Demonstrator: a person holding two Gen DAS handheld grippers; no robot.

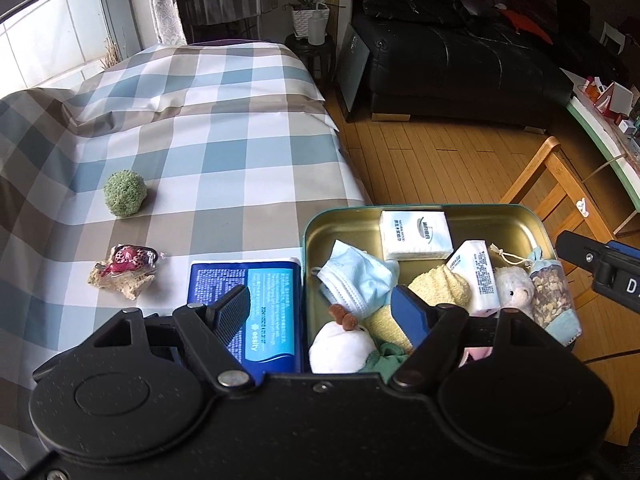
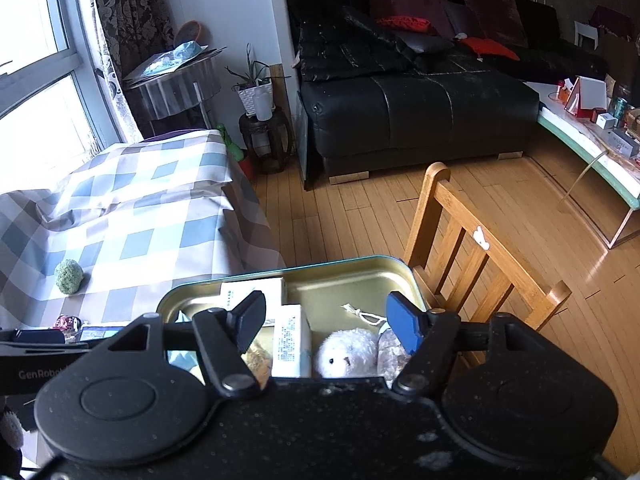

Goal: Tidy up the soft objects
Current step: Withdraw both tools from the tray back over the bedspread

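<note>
Gold-lined and already crowded, the tin (image 1: 516, 216) sits at the near right edge of the checked worktop (image 1: 224, 152), holding two tissue packs, a crumpled face mask (image 1: 356, 276), a yellow cloth, small plush toys and a drawstring sachet. Three soft things lie outside it, all to its left: the blue wipes pack (image 1: 264, 300) just beside the tin's left wall, the pink-and-tan crinkled bundle (image 1: 124, 270) further left, and the green fuzzy ball (image 1: 125, 193) further left again and farther away. The left gripper (image 1: 324, 312) hangs with its fingers spread wide and empty, one finger over the wipes pack and the other over the tin, so it straddles the wall between them. The right gripper (image 2: 326, 324) is also spread and empty, directly above the tin's right half, over the white plush (image 2: 348, 354). My judgement is that the left hand is plainly the nearer one for every leftover item, and the wipes pack is the closest pick. Its long axis runs near-to-far, roughly in line with the fingers, so they could close across its narrow width after a small shift left
</note>
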